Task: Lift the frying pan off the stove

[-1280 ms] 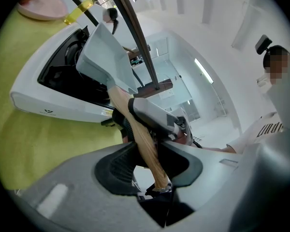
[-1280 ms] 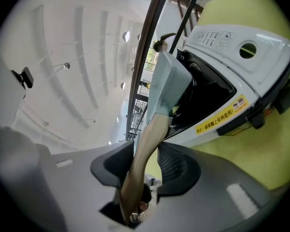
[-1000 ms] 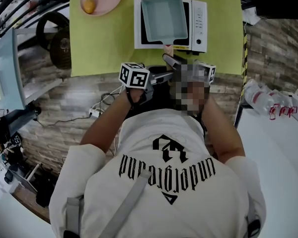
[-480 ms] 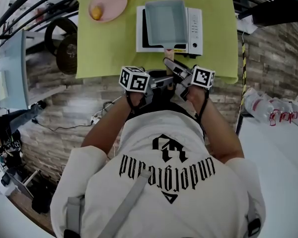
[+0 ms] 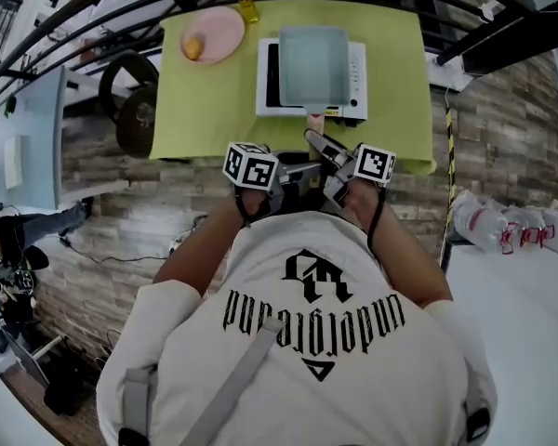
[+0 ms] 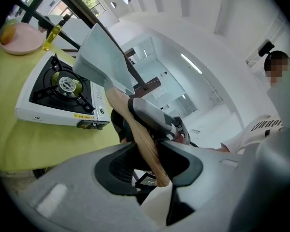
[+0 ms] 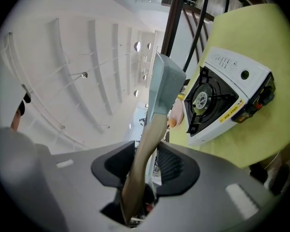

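Both grippers have come up a little since a second ago, carrying the frying pan [image 5: 313, 57] with them, so it now reads slightly larger against the stove [image 5: 357, 71]. From the head view I see only the pan lying squarely over the stove top. The left gripper view shows what that hides: the pan hangs tilted in the air with the burner [image 6: 65, 84] bare below it. My left gripper [image 6: 152, 161] pinches the wooden handle [image 6: 135, 124] near its tail end. My right gripper [image 7: 146, 166] clamps the same handle just ahead, closer to the pan. Both sit about over the near edge of the yellow-green mat [image 5: 395, 91]. That mat is bare to the left and right of the stove. The pink plate [image 5: 221, 28], with a fruit [image 5: 193, 47] on it, and the oil bottle [image 5: 248, 9] stand at the far left corner, well apart from the pan. Dark frame bars [image 6: 77, 6] cross beyond the pan's far edge; I cannot tell how near.
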Motion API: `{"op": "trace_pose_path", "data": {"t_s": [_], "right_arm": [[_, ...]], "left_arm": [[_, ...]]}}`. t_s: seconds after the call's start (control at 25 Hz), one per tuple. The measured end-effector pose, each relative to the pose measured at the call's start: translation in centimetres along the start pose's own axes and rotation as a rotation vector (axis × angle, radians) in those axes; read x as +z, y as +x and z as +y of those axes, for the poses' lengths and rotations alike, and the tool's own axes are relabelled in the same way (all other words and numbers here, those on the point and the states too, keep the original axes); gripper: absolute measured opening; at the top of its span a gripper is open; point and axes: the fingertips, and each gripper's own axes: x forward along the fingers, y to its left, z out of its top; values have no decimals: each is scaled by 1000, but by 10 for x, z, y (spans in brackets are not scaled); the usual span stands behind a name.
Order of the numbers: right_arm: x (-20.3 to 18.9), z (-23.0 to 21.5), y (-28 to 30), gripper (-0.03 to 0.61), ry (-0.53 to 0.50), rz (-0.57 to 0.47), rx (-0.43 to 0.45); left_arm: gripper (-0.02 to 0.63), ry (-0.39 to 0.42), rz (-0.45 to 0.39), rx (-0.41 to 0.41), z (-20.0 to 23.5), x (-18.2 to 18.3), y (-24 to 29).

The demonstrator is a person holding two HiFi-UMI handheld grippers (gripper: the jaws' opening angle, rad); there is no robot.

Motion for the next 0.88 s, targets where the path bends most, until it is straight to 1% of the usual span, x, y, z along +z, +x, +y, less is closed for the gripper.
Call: {"op": "trace_pose_path", "data": {"t_s": [0.12,0.28,0.44,0.56,0.68,0.76,0.88], "right_arm": [[-3,7,-6,143,10,0,0],[-6,22,-7,143,-25,8,23],[-17,25,-7,143,-11,4,11],[-24,41,-1,143,-41,-7,38],[-36,42,3,143,-31,-25,18],[-44,49,9,144,-48,-39,20],[-64,54,15,143,-26,-64,3]], "left_arm": [[156,16,-8,7,-10,-1,-1],[157,35,-15,14,-22,-3,-7],[160,41,-10,4,-31,-8,-17],[160,56,-4,1,-34,-13,-28],[160,67,9,-14,-37,-19,-40],[160,73,22,-25,-38,-25,-52],[161,79,43,-33,-41,-36,-72]]}}
